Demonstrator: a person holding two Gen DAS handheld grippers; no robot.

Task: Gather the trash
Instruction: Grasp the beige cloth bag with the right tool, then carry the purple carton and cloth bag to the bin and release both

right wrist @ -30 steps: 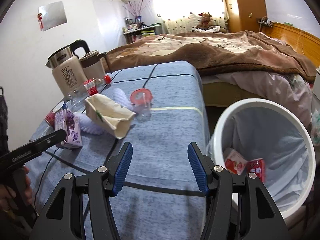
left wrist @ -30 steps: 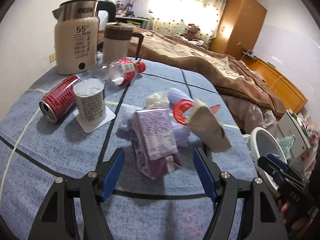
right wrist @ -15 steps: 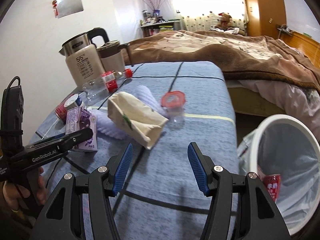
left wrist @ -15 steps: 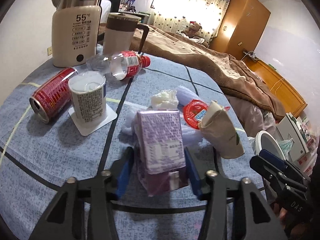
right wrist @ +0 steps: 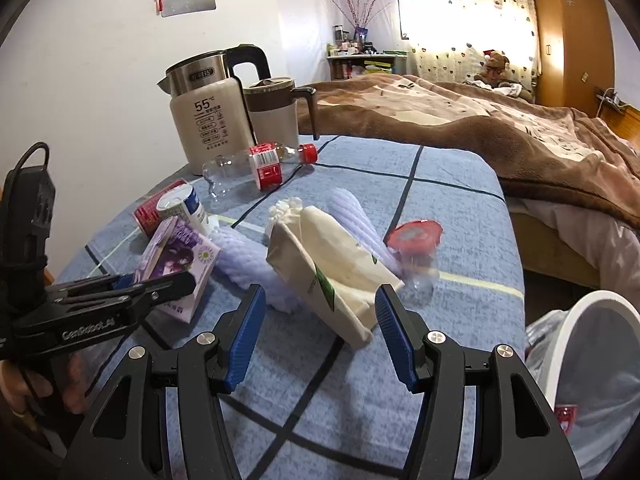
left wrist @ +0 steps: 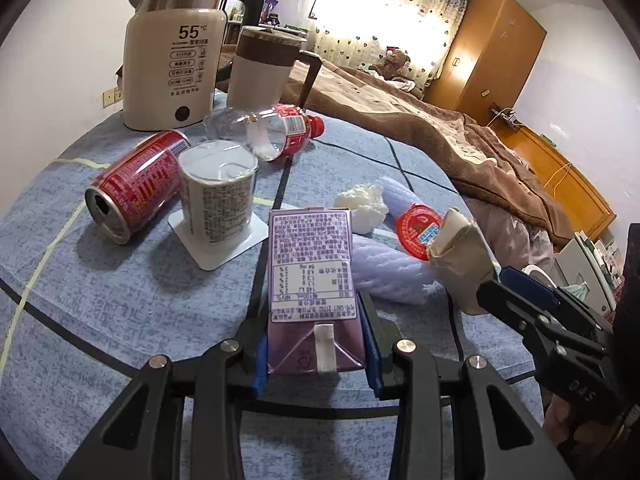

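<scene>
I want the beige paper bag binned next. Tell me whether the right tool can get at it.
Probably yes: the right tool stands open just before the beige paper bag, whose near end is bare, nothing between.

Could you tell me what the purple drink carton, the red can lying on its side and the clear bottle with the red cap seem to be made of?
Purple drink carton: coated paperboard, likely; folded seams, slight sheen.
Red can: metal, probably aluminium; shiny silver rim.
Clear bottle: thin transparent plastic with a printed label.

White walls, sunlit curtained window, wooden wardrobe, bed.
</scene>
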